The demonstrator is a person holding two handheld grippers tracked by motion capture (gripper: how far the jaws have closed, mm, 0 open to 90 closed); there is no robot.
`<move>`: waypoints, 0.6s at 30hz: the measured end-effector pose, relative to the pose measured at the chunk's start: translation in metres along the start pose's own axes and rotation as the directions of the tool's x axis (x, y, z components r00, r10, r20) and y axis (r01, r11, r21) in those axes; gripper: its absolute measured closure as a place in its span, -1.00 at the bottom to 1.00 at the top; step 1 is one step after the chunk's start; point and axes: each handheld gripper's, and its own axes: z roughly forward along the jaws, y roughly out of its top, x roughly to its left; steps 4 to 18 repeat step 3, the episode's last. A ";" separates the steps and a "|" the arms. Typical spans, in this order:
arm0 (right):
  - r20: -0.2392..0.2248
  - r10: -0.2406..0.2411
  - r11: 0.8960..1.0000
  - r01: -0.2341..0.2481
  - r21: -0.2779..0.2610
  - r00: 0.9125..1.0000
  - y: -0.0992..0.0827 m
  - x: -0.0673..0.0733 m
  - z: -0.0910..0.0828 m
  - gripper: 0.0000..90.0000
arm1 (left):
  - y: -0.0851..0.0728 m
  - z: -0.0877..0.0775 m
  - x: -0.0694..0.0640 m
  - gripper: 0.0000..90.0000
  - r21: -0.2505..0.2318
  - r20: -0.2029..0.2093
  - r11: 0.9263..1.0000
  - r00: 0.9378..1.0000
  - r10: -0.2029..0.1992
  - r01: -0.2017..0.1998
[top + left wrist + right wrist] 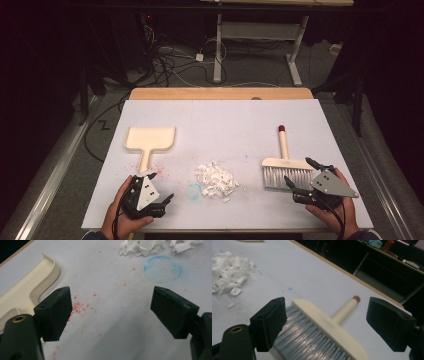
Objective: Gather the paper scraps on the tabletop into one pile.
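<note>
Both grippers, left (161,189) and right (299,176), spread wide, empty; no legible writing anywhere.

Cream dustpan (150,139), cream grey-bristled brush (285,167), white paper scraps (216,180).

Wooden table (220,93) under a white sheet (225,125), cream dustpan (149,139) lying at the left, pile of torn white paper scraps (216,179) in the middle, cream hand brush (285,165) with grey bristles at the right, red specks (80,307) and a blue chalky ring (162,268) marking the sheet
</note>
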 end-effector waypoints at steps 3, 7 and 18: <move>0.002 -0.006 1.000 0.006 0.000 1.000 0.000 0.001 0.000 -0.61 | 0.001 0.002 -0.001 -0.63 0.010 0.000 1.000 1.000 0.009 -0.009; 0.002 -0.006 1.000 0.006 0.000 1.000 0.000 0.001 0.000 -0.61 | 0.001 0.002 -0.001 -0.63 0.010 0.000 1.000 1.000 0.009 -0.009; 0.002 -0.006 1.000 0.006 0.000 1.000 0.000 0.001 0.000 -0.61 | 0.001 0.002 -0.001 -0.63 0.010 0.000 1.000 1.000 0.009 -0.009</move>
